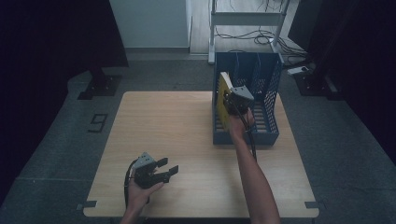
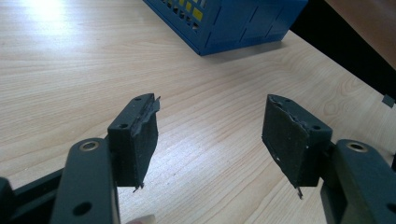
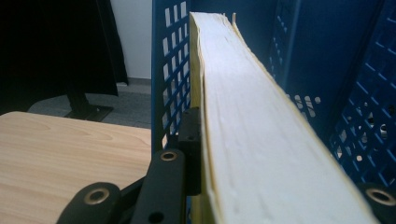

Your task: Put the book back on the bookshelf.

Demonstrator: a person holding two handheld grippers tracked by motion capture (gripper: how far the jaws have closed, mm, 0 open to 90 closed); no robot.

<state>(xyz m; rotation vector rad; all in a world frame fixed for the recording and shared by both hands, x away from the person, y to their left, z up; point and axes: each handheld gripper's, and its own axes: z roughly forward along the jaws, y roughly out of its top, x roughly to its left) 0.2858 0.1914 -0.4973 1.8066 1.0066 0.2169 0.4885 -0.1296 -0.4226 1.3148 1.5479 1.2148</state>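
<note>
A blue perforated file rack [image 1: 261, 79] stands at the table's far right. A yellow-covered book [image 1: 224, 98] stands upright in its leftmost slot, against the rack's left wall. My right gripper [image 1: 236, 100] is shut on the book; in the right gripper view the book's white page edge [image 3: 247, 121] runs away between the jaws, with the blue rack wall [image 3: 170, 79] just to its left. My left gripper [image 1: 167, 170] rests low near the table's front left, open, with bare wood between its pads [image 2: 140, 140]. The rack's corner [image 2: 229, 23] lies ahead of the left gripper.
The light wooden table [image 1: 163, 130] has open surface across its left and middle. Beyond the table are a grey floor, a white metal frame with cables [image 1: 247, 23] and dark curtains [image 1: 56, 37] at both sides.
</note>
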